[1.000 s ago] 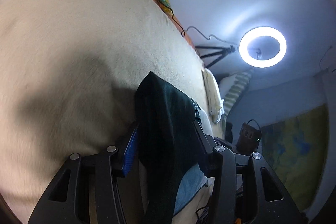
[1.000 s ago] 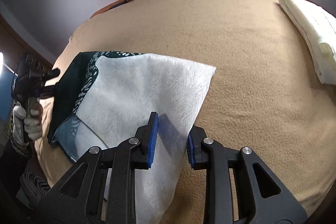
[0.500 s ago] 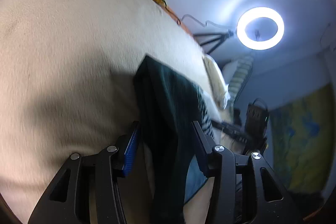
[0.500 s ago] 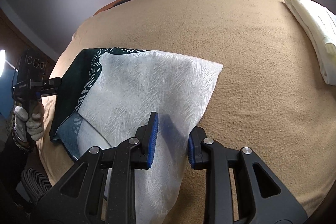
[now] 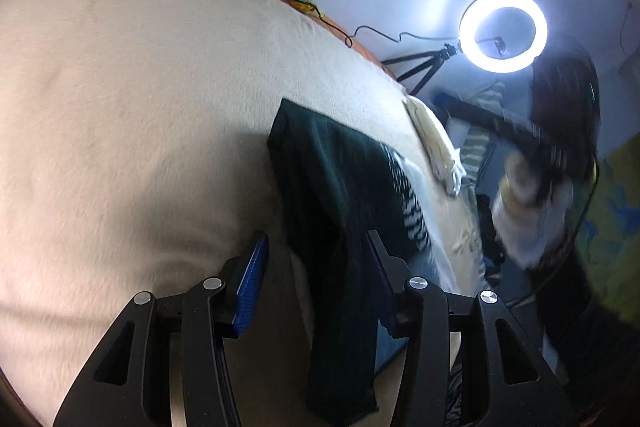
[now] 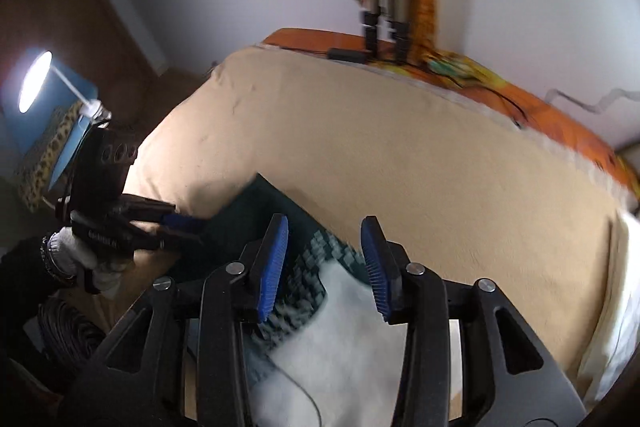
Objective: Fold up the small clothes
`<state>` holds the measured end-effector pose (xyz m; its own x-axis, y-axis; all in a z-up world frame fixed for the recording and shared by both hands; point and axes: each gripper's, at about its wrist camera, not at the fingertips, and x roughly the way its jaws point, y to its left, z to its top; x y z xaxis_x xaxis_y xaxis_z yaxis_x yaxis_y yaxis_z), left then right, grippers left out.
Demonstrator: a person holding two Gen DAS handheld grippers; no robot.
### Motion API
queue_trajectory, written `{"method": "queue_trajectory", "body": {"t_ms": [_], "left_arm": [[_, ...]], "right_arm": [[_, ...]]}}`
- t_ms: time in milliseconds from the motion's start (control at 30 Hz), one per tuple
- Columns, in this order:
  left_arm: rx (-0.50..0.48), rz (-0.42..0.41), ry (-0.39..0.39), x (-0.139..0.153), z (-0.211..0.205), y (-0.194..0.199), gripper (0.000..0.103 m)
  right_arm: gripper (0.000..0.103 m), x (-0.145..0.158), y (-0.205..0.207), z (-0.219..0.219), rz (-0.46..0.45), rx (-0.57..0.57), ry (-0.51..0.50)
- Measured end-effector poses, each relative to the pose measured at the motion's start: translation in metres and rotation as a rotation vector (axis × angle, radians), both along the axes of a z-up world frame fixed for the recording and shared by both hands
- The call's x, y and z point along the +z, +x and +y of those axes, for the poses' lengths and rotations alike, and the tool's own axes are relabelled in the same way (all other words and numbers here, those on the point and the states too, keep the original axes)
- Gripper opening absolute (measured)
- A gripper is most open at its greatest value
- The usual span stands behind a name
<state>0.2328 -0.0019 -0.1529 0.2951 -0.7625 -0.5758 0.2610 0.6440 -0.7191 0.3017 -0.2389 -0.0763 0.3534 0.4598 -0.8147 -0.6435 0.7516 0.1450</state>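
Observation:
A small garment, white with a dark green patterned border (image 6: 320, 259), lies on the beige bed (image 6: 400, 147). In the left wrist view its dark green edge (image 5: 332, 187) drapes between the open fingers of my left gripper (image 5: 316, 267); the jaws stand apart around it and do not pinch it. My right gripper (image 6: 324, 259) is open above the garment's patterned border, holding nothing. The left gripper also shows in the right wrist view (image 6: 176, 227), at the cloth's left edge.
A folded cream cloth (image 5: 432, 143) lies at the bed's far side. A ring light (image 5: 502, 31) on a tripod stands beyond it. Cables and black plugs (image 6: 380, 35) run along the orange bed edge. A lamp (image 6: 36, 79) stands at the left.
My right gripper has let go of the white cloth, opened wide and swung left toward the green border. My left gripper's jaws have opened wider around the green edge.

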Motion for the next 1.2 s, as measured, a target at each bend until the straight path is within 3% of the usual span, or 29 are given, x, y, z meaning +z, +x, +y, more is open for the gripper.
{"method": "queue_trajectory", "body": {"t_ms": [67,200,333,400,467,500,533,633,833,1067,1133,1200], "left_arm": [[0.005,0.005,-0.007,-0.001,0.001,-0.005,0.047],[0.001,0.007,-0.002,-0.001,0.0,-0.008,0.047],[-0.002,0.005,0.019,0.001,0.002,-0.008,0.047],[-0.009,-0.008,0.042,0.003,-0.001,-0.007,0.047],[-0.015,-0.014,0.057,0.005,-0.003,-0.005,0.047],[-0.014,-0.014,0.059,0.006,-0.005,-0.003,0.047],[-0.012,-0.015,0.06,0.007,-0.005,-0.001,0.048],[-0.004,-0.019,0.065,0.006,-0.006,0.003,0.048],[-0.023,-0.031,0.069,0.01,-0.016,0.023,0.05],[-0.069,0.036,-0.072,-0.007,-0.025,0.043,0.051],[-0.065,0.026,-0.086,-0.007,-0.024,0.04,0.046],[-0.052,0.041,-0.1,-0.01,-0.02,0.039,0.025]], "right_arm": [[0.042,-0.008,0.017,0.022,0.07,0.063,0.024],[0.042,-0.047,0.041,0.07,0.127,0.156,-0.047],[0.042,-0.089,0.061,0.081,0.266,0.17,0.025],[0.043,-0.097,0.065,0.083,0.28,0.179,0.071],[0.03,-0.095,0.061,0.082,0.314,0.207,0.133],[0.01,-0.094,0.058,0.082,0.315,0.223,0.141],[0.007,-0.092,0.054,0.085,0.297,0.239,0.127],[0.005,-0.082,0.047,0.084,0.243,0.243,0.129],[0.004,-0.049,0.037,0.063,0.172,0.261,0.247],[0.004,-0.046,0.031,0.065,0.166,0.282,0.272],[0.004,-0.048,0.032,0.065,0.167,0.286,0.269],[0.004,-0.05,0.03,0.069,0.156,0.286,0.254]]}}
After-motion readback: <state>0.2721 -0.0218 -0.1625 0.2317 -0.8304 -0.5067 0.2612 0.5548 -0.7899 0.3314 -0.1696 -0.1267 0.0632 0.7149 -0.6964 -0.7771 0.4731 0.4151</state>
